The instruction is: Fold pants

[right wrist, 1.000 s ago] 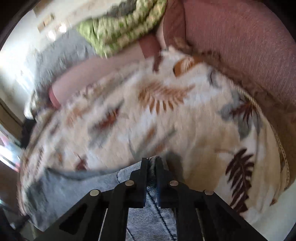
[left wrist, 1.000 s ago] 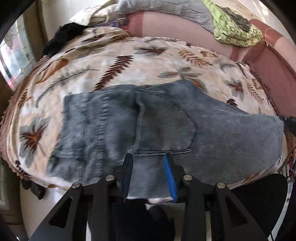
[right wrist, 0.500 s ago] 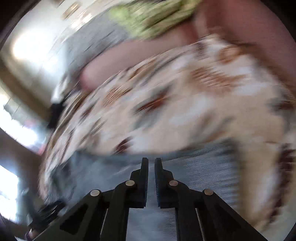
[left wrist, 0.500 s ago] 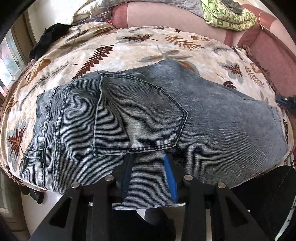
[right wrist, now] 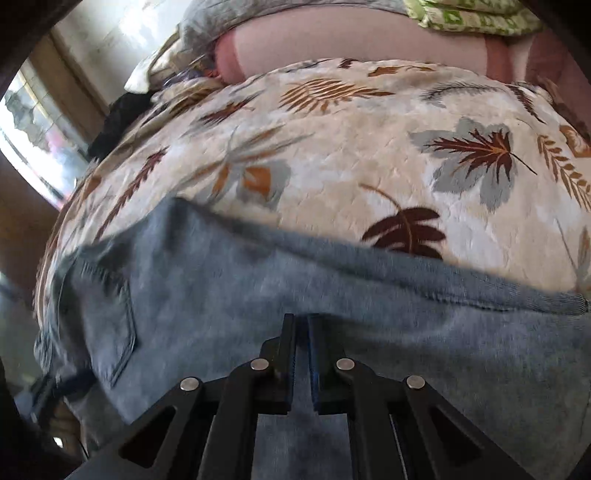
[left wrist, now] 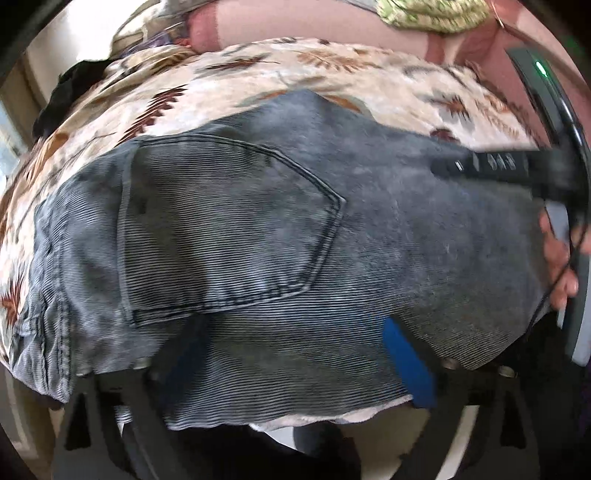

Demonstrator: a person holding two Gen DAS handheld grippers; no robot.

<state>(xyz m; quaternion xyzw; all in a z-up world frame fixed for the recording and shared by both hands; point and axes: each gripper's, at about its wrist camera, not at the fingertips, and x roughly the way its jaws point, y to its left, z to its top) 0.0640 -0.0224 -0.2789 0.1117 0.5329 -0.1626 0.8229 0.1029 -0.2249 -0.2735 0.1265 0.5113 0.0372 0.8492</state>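
- The left tongs (left wrist: 295,354) are pointing steeply down over the near edge of the pants (left wrist: 258,236), their jaws opening wide; the denim is lying under and between the fingers, and the pads are not pressing on it.
- The right tongs (right wrist: 302,354) are angling down over the right part of the pants (right wrist: 332,314) with the jaws clenched, only a thin slit showing between the pads; no fabric is visible in that slit.
- In the left wrist view, the right tongs are reaching in from the right edge as a dark blur (left wrist: 491,166), with the person's hand (left wrist: 557,258) curling around the handle.
- Both views are smeared by motion, so the left fingers (left wrist: 406,365) are showing only as a blurred blue pad and dark struts.
- The near hem of the pants is disappearing behind the tongs' frames.
- The pants are lying folded on a bed with a leaf-print bedspread (right wrist: 332,147), near its front edge, faded grey-blue ribbed denim with a back pocket (left wrist: 221,229) facing up at the left.
- A green patterned cloth (left wrist: 436,14) is sitting at the far side, cut off by the frame.
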